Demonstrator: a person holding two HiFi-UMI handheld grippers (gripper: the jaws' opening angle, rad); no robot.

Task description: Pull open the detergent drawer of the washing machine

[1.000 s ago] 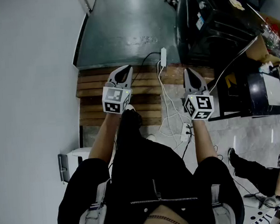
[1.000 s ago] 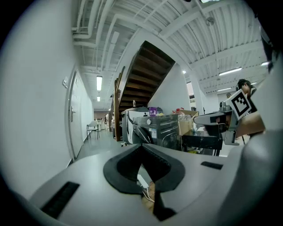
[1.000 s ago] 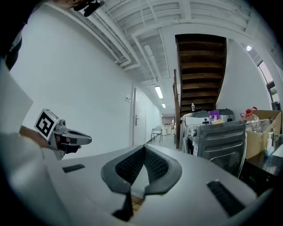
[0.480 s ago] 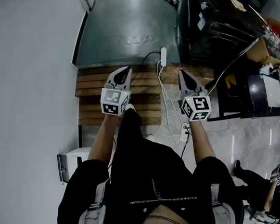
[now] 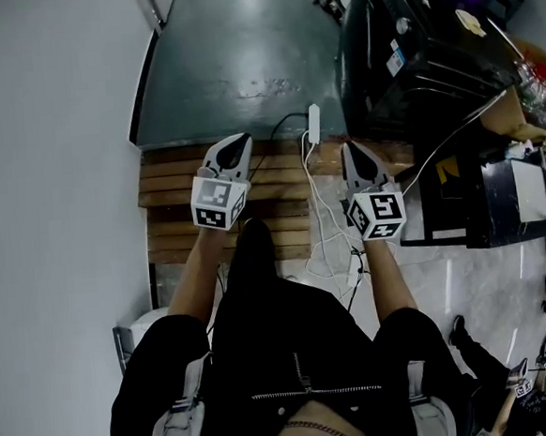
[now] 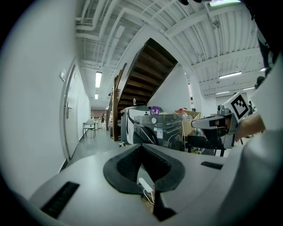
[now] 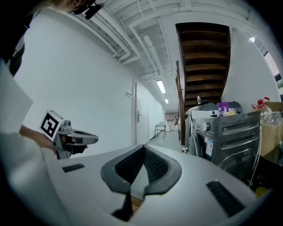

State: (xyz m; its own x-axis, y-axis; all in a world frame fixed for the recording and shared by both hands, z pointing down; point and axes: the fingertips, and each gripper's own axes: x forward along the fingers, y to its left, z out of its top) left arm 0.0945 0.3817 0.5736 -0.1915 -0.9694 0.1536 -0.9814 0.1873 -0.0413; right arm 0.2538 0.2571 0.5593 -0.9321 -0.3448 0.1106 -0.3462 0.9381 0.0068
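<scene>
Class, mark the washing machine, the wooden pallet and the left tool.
washing machine (image 7: 227, 132): right gripper view, grey front panel.
wooden pallet (image 5: 173, 199): head view, a bare slat.
left tool (image 5: 236, 145): head view, shut jaw tips.

Head view's dim w/ a cold blue-grey cast: one soft glare patch on the floor (image 5: 254, 2) up top, the person's dark clothing (image 5: 293, 352) lost in shadow, straight lines bowed toward the edges. Both gripper views are brighter, lit by ceiling tube lights (image 6: 98, 79) down the corridor; stair underside (image 6: 150, 70) stays dark, corners cut to black by the fisheye. Left gripper (image 6: 142, 146) & right gripper (image 7: 143, 146) look soft, too close to the lens.
</scene>
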